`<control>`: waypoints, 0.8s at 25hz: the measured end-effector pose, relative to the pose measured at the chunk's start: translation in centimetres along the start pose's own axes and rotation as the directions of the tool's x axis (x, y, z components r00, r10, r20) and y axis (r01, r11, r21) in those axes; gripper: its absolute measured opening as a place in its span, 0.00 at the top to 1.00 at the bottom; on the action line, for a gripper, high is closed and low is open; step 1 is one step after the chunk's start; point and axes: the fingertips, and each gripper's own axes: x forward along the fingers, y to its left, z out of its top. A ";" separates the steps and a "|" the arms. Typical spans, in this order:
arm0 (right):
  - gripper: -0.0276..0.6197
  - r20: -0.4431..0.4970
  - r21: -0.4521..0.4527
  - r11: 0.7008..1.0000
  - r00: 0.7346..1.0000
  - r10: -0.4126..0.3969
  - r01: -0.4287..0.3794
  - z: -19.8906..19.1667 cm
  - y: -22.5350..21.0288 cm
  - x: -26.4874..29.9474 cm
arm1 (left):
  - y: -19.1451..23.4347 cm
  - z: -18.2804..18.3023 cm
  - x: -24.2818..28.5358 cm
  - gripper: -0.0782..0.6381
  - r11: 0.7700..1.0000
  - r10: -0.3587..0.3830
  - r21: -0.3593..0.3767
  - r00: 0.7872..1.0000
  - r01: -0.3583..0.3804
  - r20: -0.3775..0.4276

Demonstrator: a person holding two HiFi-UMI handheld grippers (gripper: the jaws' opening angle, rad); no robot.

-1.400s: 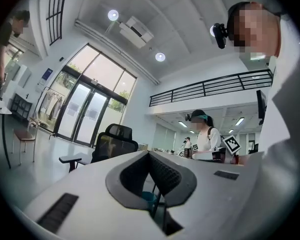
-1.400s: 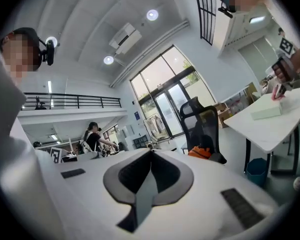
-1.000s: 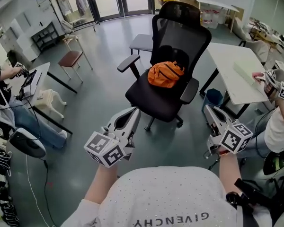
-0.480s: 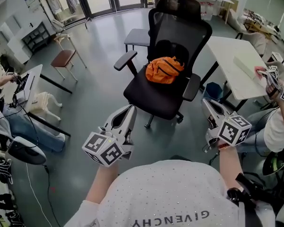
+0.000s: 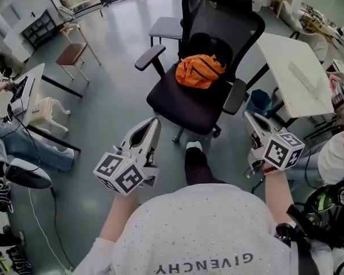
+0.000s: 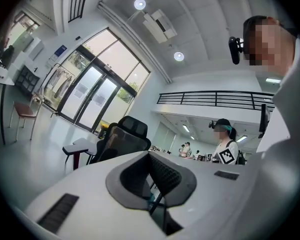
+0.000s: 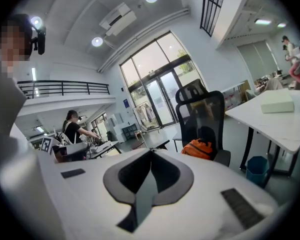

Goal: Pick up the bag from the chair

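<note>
the left tool and right tool have moved nearer the chair, and a shoe now shows between them.

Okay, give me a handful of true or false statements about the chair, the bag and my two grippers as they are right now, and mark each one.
1. The orange bag lies on the seat of the black office chair. True.
2. The right gripper is closed on the bag. False: its jaws are together on nothing, and it is short of the chair.
3. The left gripper has its jaws together and holds nothing. True.
4. In the head view the white table stands left of the chair. False: it stands at the chair's right.
5. The bag hangs from the chair's backrest. False: it rests on the seat, against the backrest.
</note>
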 end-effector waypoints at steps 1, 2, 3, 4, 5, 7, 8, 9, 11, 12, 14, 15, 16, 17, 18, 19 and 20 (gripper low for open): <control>0.95 -0.002 -0.012 1.000 1.000 0.007 -0.007 0.3 -0.2 0.8 | 0.4 0.4 0.4 0.89 1.000 0.003 0.004 1.000 -0.003 0.006; 0.95 -0.002 -0.019 1.000 1.000 0.013 -0.013 0.7 -0.5 1.7 | 0.7 0.7 0.9 0.89 1.000 0.006 0.011 1.000 -0.007 0.012; 0.95 0.001 -0.021 1.000 1.000 0.020 -0.020 1.0 -0.8 2.7 | 1.2 1.0 1.3 0.89 1.000 0.012 0.018 1.000 -0.012 0.016; 0.95 0.005 -0.019 0.999 1.000 0.030 -0.030 1.4 -1.1 3.8 | 1.7 1.2 1.8 0.89 1.000 0.019 0.023 1.000 -0.019 0.020; 0.95 0.010 -0.016 0.999 0.999 0.043 -0.043 1.8 -1.3 5.0 | 2.3 1.4 2.3 0.89 0.999 0.026 0.028 0.999 -0.027 0.023; 0.95 0.016 -0.022 0.997 0.997 0.071 -0.071 2.9 -1.6 7.2 | 3.3 2.0 3.4 0.89 0.998 0.038 0.038 0.999 -0.039 0.028; 0.95 0.014 -0.033 0.996 0.996 0.083 -0.083 3.6 -1.8 8.2 | 3.8 2.4 4.1 0.89 0.998 0.045 0.042 0.998 -0.046 0.032; 0.95 0.010 -0.047 0.995 0.996 0.094 -0.093 4.2 -2.0 9.3 | 4.3 3.0 4.8 0.89 0.998 0.052 0.044 0.998 -0.054 0.039; 0.95 -0.004 -0.078 0.991 0.994 0.110 -0.110 5.6 -2.7 11.5 | 5.6 4.2 6.4 0.89 0.997 0.068 0.043 0.996 -0.071 0.058; 0.95 -0.009 -0.089 0.989 0.993 0.115 -0.115 6.3 -3.1 12.6 | 6.2 4.8 7.3 0.89 0.996 0.074 0.040 0.995 -0.077 0.066; 0.95 -0.011 -0.100 0.987 0.992 0.125 -0.125 7.8 -4.1 14.6 | 7.3 5.6 9.1 0.89 0.996 0.079 0.039 0.994 -0.082 0.071; 0.95 -0.009 -0.104 0.986 0.991 0.130 -0.130 8.6 -4.6 15.6 | 7.9 5.9 10.1 0.89 0.996 0.080 0.041 0.994 -0.083 0.070; 0.95 -0.005 -0.110 0.985 0.991 0.135 -0.135 9.4 -5.1 16.6 | 8.5 6.2 11.1 0.89 0.996 0.081 0.042 0.994 -0.084 0.070; 0.95 -0.001 -0.117 0.983 0.990 0.141 -0.140 10.1 -5.6 17.6 | 9.1 6.5 12.1 0.89 0.996 0.080 0.042 0.994 -0.083 0.070; 0.95 0.003 -0.122 0.982 0.989 0.147 -0.146 10.8 -6.2 18.6 | 9.6 6.7 13.0 0.89 0.996 0.079 0.043 0.994 -0.082 0.069; 0.95 0.007 -0.126 0.981 0.988 0.153 -0.151 11.4 -6.8 19.6 | 10.1 6.8 14.0 0.89 0.996 0.079 0.046 0.995 -0.082 0.067; 0.95 0.012 -0.126 0.980 0.987 0.159 -0.156 11.9 -7.4 20.5 | 10.7 6.9 15.0 0.89 0.995 0.080 0.050 0.995 -0.083 0.064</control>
